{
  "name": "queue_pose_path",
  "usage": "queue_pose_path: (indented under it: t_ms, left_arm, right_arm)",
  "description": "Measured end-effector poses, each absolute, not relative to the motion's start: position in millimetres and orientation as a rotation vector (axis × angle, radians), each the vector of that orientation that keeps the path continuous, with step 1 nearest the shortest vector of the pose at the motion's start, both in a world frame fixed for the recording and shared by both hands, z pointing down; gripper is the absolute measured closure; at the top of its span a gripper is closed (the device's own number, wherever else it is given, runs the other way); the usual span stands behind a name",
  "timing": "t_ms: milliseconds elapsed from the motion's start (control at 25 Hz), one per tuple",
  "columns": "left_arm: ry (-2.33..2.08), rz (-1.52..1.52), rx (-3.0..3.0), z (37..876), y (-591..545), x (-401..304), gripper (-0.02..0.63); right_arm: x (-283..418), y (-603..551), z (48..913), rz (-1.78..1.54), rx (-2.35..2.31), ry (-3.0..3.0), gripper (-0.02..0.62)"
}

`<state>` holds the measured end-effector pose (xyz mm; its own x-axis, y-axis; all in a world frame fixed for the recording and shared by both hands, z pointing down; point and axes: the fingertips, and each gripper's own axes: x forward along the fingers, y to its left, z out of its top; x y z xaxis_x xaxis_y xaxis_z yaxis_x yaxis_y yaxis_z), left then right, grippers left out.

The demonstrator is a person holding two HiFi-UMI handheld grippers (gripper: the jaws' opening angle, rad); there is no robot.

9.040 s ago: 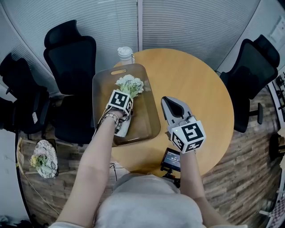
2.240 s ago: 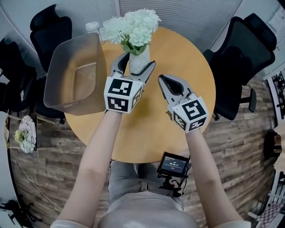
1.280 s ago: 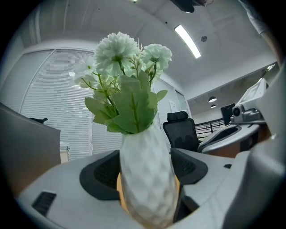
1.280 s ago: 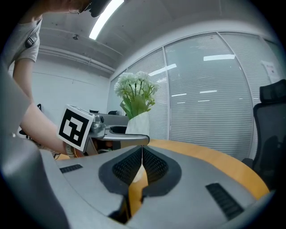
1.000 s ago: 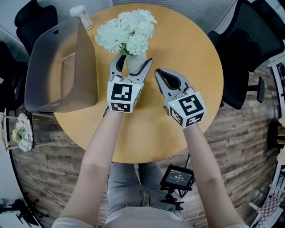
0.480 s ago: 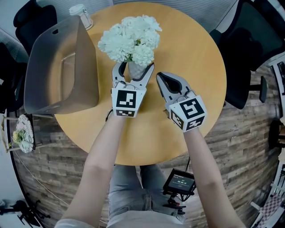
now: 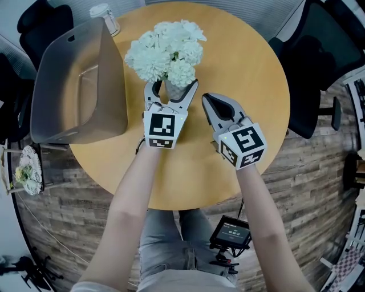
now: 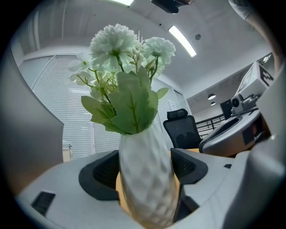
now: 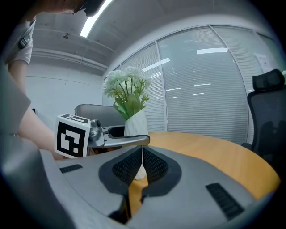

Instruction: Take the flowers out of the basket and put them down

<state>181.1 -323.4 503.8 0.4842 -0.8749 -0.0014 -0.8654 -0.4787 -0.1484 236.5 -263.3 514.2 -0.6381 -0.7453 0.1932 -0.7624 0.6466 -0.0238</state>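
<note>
White vase (image 8: 145, 179) of flowers (image 7: 165, 48), clear of the basket (image 7: 108, 68), is clamped upright in my left tongs (image 7: 172, 86) at the desk (image 7: 239, 74), with my right tongs (image 7: 207, 98) shut and empty, so I'd seat it flat before releasing.

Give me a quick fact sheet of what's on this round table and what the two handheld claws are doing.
Table: round, wooden
Flowers: white bunch with green leaves, upright in the vase
Vase: white, textured, appears to stand on the table, outside the basket
Basket: grey, at the table's left edge, nothing in it
Left gripper: jaws closed on the vase's sides
Right gripper: jaws shut, empty, just right of the vase
Also: lidded bottle beyond the basket
</note>
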Motion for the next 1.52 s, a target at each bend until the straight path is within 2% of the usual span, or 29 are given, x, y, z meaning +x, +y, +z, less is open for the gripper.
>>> queue_pose_path:
  t_ms: [840,1080,1520]
  left_arm:
    - [1.571,-0.147,-2.607,506,-328,186,0.244]
    - [1.566,-0.132,-2.593,502,-326,191,0.175]
    - [1.653,-0.14,-2.582,505,-326,178,0.152]
  right_arm:
    - [243,-272,507,0.171,1.233,-2.698,0.571]
    - [248,-273,506,0.183,1.246,-2.694,0.571]
    - [252,-276,497,0.185,1.254,-2.701,0.571]
